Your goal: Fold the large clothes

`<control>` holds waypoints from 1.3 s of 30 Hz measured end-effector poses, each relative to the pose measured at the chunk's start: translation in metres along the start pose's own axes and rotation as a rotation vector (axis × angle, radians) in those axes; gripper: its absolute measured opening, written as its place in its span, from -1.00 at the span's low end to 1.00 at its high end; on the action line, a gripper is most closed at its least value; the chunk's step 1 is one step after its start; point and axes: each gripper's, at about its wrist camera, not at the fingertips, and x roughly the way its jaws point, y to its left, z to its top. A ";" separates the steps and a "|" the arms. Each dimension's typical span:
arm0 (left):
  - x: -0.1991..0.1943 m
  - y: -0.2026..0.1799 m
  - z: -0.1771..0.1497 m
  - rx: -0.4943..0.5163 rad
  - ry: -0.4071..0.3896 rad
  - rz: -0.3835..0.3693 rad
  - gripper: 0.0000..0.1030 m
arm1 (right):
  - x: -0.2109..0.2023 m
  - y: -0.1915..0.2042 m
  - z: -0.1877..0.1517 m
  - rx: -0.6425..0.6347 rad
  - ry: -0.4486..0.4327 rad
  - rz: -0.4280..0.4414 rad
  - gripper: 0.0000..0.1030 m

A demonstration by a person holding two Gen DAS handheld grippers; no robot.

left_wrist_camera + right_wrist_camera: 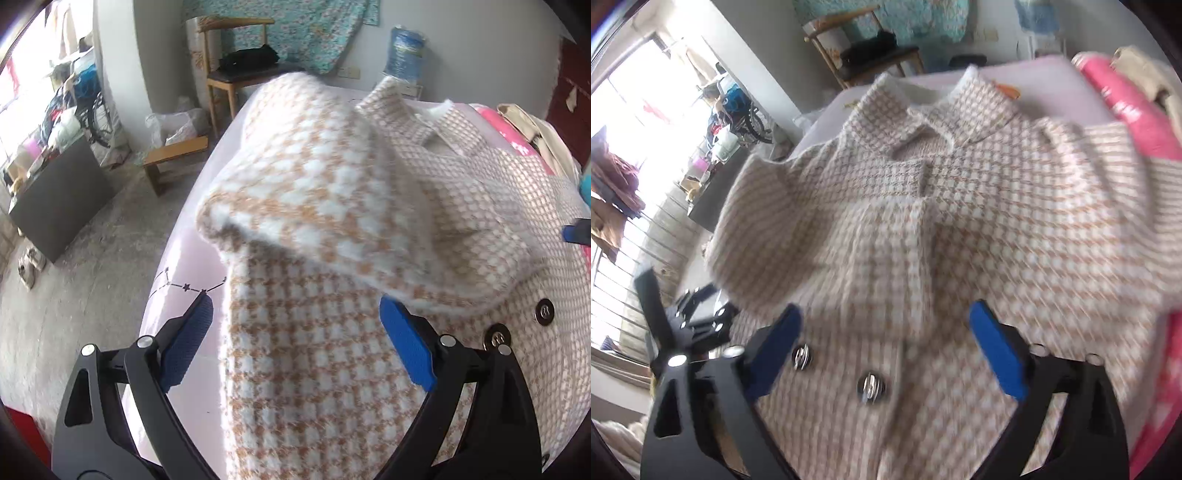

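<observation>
A wooden chair (236,55) stands at eleven o'clock. The left gripper (295,332) hovers over a tan-and-white checked coat (332,240) spread on a pale pink bed (184,258), jaws spread and empty. The right gripper (884,334), jaws also spread and empty, hovers above the coat's metal buttons (870,386).

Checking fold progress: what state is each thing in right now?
Houndstooth coat: buttoned, spread on the bed, collar flat.
Coat sleeve: folded across the coat's front.
Left gripper: fingers open, holding nothing.
Right gripper: fingers open, empty.
Wooden chair: upright, black item on seat.
</observation>
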 end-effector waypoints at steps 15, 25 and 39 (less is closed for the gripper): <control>0.013 0.021 -0.007 -0.081 0.011 0.021 0.71 | 0.021 0.012 0.005 -0.081 0.028 -0.093 -0.89; 0.014 0.028 -0.002 -0.106 0.008 0.040 0.71 | -0.078 0.000 0.042 -0.101 -0.257 -0.252 -0.90; 0.013 0.033 0.001 -0.133 0.010 0.032 0.71 | -0.017 -0.073 0.040 0.058 -0.060 -0.332 -0.72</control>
